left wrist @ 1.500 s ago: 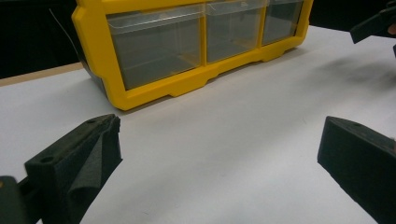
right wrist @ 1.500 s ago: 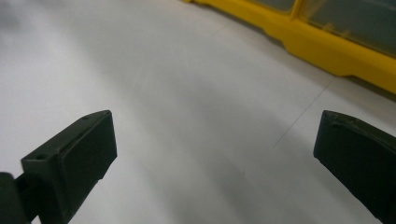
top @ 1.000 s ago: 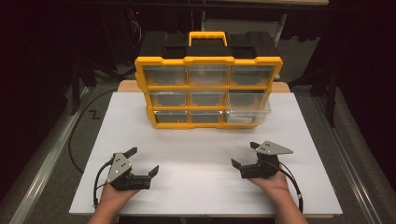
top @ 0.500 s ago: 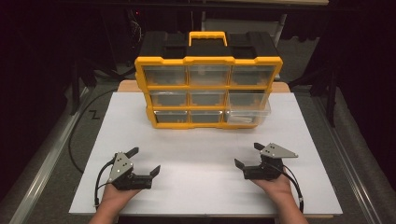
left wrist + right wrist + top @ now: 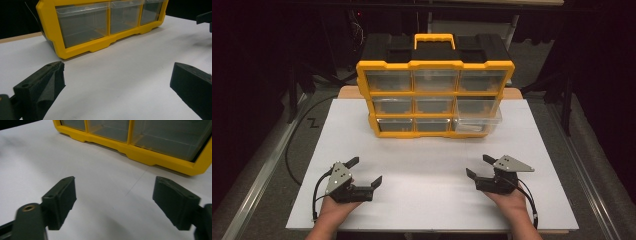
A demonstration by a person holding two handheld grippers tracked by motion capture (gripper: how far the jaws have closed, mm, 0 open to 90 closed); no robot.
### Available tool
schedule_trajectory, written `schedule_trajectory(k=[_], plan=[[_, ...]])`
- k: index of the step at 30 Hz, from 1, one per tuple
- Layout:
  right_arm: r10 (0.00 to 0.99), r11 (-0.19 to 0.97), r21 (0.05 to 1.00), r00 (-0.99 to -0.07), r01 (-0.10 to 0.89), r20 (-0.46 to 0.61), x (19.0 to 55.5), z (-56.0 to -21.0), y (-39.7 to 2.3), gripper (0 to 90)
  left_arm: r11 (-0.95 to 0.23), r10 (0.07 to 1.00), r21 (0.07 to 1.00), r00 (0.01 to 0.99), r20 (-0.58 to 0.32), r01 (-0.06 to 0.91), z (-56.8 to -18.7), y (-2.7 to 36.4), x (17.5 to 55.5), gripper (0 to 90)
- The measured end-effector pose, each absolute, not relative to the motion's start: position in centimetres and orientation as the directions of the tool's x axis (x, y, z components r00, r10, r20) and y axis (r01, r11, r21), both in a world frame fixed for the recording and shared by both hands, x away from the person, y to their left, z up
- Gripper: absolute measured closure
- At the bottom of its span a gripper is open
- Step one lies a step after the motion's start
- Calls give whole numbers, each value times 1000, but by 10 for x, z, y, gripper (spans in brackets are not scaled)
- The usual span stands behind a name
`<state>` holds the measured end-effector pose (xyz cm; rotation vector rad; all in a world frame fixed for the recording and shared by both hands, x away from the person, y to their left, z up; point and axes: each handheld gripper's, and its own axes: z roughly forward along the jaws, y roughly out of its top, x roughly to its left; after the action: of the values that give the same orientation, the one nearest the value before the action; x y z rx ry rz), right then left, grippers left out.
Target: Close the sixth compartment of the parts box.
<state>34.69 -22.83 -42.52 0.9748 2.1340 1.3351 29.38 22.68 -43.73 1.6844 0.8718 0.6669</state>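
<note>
A yellow and black drawer organizer [image 5: 434, 95] with clear drawers stands upright at the back of the white board [image 5: 432, 200]. Its bottom right drawer [image 5: 477, 122] sticks out a little. My left gripper [image 5: 365, 170] rests on the board at the near left, open, nothing between its fingers. My right gripper [image 5: 478, 166] rests at the near right, also open and empty. In the left gripper view the jaws [image 5: 116, 82] stand wide apart, facing the organizer's [image 5: 100, 27] bottom row. The right gripper view has its jaws [image 5: 115, 197] spread over bare board, the organizer [image 5: 150, 147] ahead.
A black cable [image 5: 292, 145] runs along the floor left of the table. A metal rail [image 5: 257, 185] borders the left side and another [image 5: 582, 185] the right. The other gripper's jaw [image 5: 205, 18] pokes in at the top right of the left gripper view.
My right gripper has drifted slightly to the right and toward the near edge. The left gripper has stayed put. Both remain open.
</note>
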Motion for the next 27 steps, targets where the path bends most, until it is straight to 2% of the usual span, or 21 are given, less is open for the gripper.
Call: schedule_trajectory(k=[13, 20, 27], plan=[[754, 284, 902, -657, 326, 0, 344, -425, -231, 496, -169, 815, 962, 580, 14, 214, -437, 225, 293, 4], [757, 274, 901, -654, 335, 13, 345, -425, -232, 703, -181, 814, 960, 581, 23, 215, -437, 225, 293, 4], [762, 269, 902, -647, 338, 15, 345, -424, -232, 817, -181, 812, 960, 584, 23, 214, -438, 224, 293, 4]])
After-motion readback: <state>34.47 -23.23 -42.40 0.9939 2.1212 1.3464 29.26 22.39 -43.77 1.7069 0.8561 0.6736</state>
